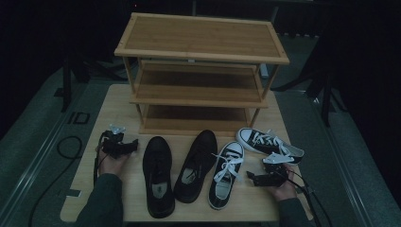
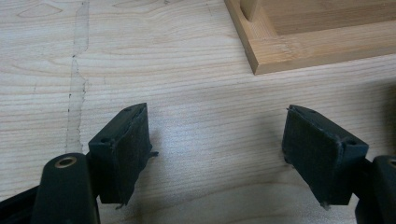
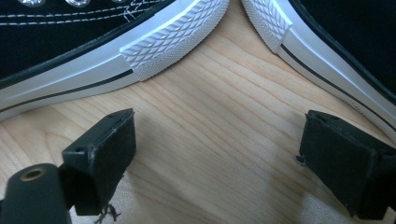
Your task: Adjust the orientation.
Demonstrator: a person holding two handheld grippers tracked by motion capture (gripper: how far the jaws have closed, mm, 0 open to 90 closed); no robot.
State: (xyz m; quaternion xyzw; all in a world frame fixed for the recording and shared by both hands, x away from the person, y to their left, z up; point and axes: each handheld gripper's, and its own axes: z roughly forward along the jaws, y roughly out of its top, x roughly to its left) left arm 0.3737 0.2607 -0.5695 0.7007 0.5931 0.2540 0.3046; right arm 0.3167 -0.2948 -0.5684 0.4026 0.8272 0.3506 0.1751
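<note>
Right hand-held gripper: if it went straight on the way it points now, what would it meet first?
Probably the rubber toe cap of a black-and-white sneaker. The open right hand-held gripper aims at the narrow gap between both sneakers' toes, so depth is uncertain.

In the right gripper view, both sneakers [image 3: 93, 42] are cut off by the picture's edges.

a staged recording space rather than a home: a lone light-wood worktop [image 1: 118, 101] stands on grey carpet [image 1: 28, 137] in a darkened room, with black stand legs [image 1: 66, 80] at both sides and a cable [image 1: 66, 146] trailing over the floor. on the worktop a bare three-tier bamboo shoe rack [image 1: 201, 40] faces four neatly laid-out shoes [image 1: 198, 165].
</note>
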